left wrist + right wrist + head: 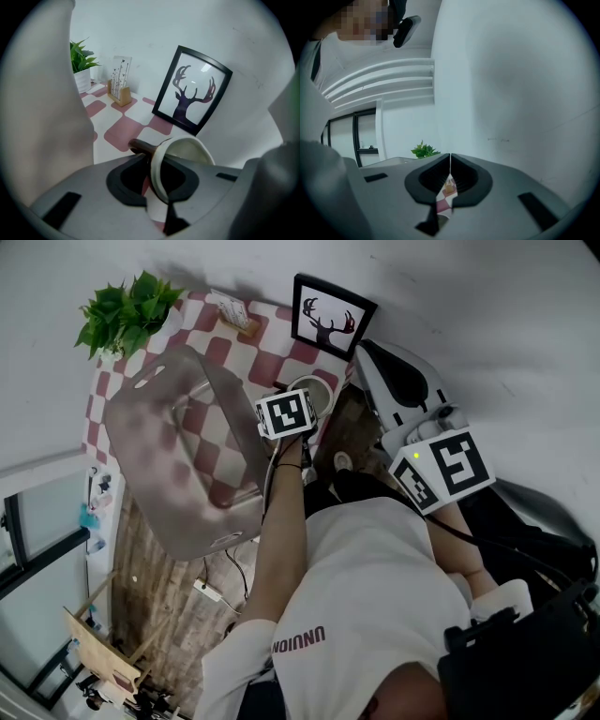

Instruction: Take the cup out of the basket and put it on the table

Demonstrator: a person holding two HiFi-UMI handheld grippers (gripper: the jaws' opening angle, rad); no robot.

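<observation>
**Cup: held by the left gripper, outside the basket, over the checkered table**

Item: cream cup (185,150) with a dark brown handle stub on its near side.

Holder: left gripper (159,180). The jaws stand narrow and pinch the cup's rim wall, one pad inside the mouth and one outside. The gripper points steeply downward.

Location: outside the basket (178,460), whose translucent grey wall rises just beside the gripper on the left of its view. In the head view the cup sits over the red-and-white table (225,343), between the basket and the deer picture frame (192,91).

Governing relation: the table lies straight below the cup, so I judge the coming move to be a short descent rather than a sideways carry. The cup's axis runs roughly upright with the mouth up. No view shows whether the base already touches the cloth.

Clearance: checkered squares beneath and ahead of the cup look bare. The frame leans beyond it, near but apart.

Other hand: right gripper (450,180), jaws closed together on nothing, held level well off to the person's right and far from the cup. The left is the nearer and only working hand.
</observation>
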